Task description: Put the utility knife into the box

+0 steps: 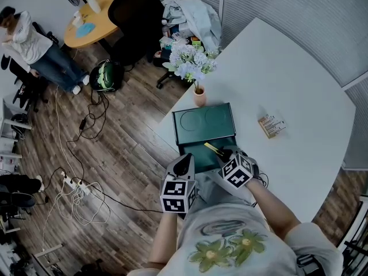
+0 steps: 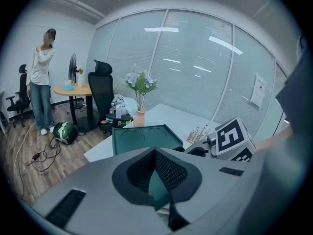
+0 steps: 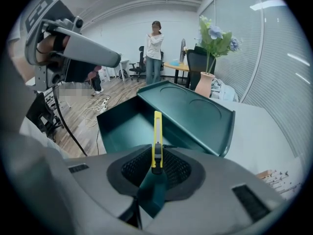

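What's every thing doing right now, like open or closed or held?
box, open, lid tipped back.
utility knife, gripped by the right gripper, over the open box.
right gripper, shut on the utility knife.
left gripper, shut, empty.
vase, standing upright.

Pale short-sleeved shirt (image 1: 230,220) printed with 2 green flowers; grey left gripper (image 1: 184,165) and right gripper (image 1: 228,153) carry black-and-white marker cubes.

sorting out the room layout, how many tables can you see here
2. The big white table bearing the green box, and a small round wooden table across the floor near the standing person. More may be hidden out of frame.
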A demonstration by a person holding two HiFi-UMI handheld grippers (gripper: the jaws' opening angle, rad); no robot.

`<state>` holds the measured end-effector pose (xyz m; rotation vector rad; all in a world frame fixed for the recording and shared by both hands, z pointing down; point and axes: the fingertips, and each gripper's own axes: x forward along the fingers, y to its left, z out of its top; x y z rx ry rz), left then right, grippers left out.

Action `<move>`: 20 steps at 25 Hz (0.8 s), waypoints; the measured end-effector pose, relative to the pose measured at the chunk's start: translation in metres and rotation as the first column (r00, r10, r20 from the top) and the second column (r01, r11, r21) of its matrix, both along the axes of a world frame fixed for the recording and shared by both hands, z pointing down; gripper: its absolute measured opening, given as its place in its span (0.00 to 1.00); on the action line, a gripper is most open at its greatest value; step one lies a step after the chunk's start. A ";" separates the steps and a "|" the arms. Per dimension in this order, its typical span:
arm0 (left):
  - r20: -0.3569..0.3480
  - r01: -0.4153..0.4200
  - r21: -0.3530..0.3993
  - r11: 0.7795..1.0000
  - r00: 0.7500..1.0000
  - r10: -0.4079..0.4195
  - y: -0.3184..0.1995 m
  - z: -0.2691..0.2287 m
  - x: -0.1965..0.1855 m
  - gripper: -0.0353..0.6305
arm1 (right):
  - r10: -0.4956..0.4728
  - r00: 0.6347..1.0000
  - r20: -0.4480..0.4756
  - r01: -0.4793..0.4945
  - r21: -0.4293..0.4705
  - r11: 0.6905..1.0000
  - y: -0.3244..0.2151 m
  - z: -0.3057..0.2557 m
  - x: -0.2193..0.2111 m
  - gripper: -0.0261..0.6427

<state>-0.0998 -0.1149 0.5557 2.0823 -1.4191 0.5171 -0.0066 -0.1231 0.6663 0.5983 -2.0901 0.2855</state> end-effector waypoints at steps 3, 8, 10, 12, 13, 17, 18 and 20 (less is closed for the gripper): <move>0.002 0.000 -0.005 1.000 1.000 0.000 -0.001 0.002 0.001 0.05 | -0.009 1.000 -0.013 0.009 -0.006 1.000 -0.001 0.005 0.000 0.15; 0.003 0.000 -0.010 1.000 1.000 0.000 -0.001 0.004 0.002 0.05 | -0.019 0.999 -0.035 0.018 -0.025 1.000 -0.003 0.013 0.002 0.15; 0.004 -0.001 -0.013 1.000 1.000 0.001 -0.001 0.005 0.002 0.05 | -0.025 0.999 -0.046 0.024 -0.030 0.999 -0.004 0.016 0.002 0.15; 0.003 -0.001 -0.014 1.000 1.000 0.001 -0.001 0.006 0.003 0.05 | -0.034 0.998 -0.059 0.032 -0.033 0.999 -0.004 0.019 0.001 0.15; 0.001 -0.002 -0.015 1.000 1.000 0.002 -0.001 0.007 0.003 0.05 | -0.038 0.997 -0.067 0.036 -0.035 0.999 -0.004 0.020 0.002 0.15; -0.001 -0.004 -0.016 1.000 1.000 0.004 0.000 0.006 0.003 0.05 | -0.040 0.994 -0.099 0.036 -0.044 0.998 -0.002 0.022 0.002 0.15; 0.000 -0.005 -0.017 1.000 1.000 0.005 0.000 0.006 0.003 0.05 | -0.040 0.993 -0.107 0.035 -0.046 0.998 -0.002 0.023 0.002 0.15; 0.001 -0.006 -0.019 1.000 1.000 0.006 -0.001 0.006 0.004 0.05 | -0.044 0.991 -0.123 0.039 -0.047 0.998 -0.002 0.024 0.002 0.15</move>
